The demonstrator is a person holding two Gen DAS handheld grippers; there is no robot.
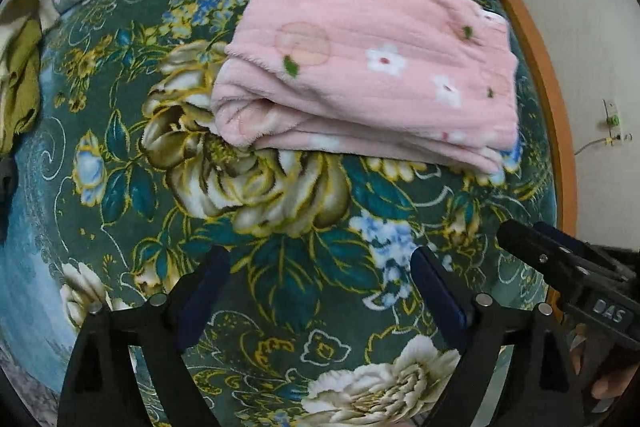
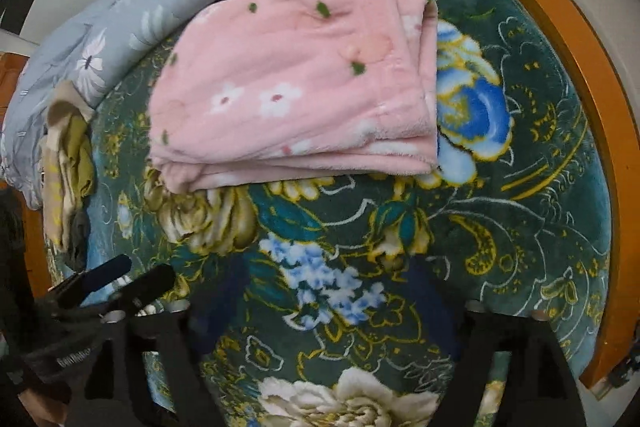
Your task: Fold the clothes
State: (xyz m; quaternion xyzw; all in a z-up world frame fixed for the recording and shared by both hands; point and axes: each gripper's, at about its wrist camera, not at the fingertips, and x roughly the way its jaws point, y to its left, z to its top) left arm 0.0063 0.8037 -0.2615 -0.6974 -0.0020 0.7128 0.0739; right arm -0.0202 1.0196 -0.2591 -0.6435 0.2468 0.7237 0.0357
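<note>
Folded pink garment (image 1: 360,67) ahead of my left gripper (image 1: 320,291) and right gripper (image 2: 324,303), apart from both, both spread, holding nothing, over the blanket (image 1: 280,227).

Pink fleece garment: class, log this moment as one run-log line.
pink fleece garment: folded, lying on floral blanket | left hand-held gripper: open, empty | right hand-held gripper: open, empty

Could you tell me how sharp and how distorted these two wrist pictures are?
Left wrist view: strong fisheye bend, dark corners, pink garment fairly sharp, left gripper crisp. Right wrist view: same bend, right gripper smeared, garment softer, bed frame curved.
</note>
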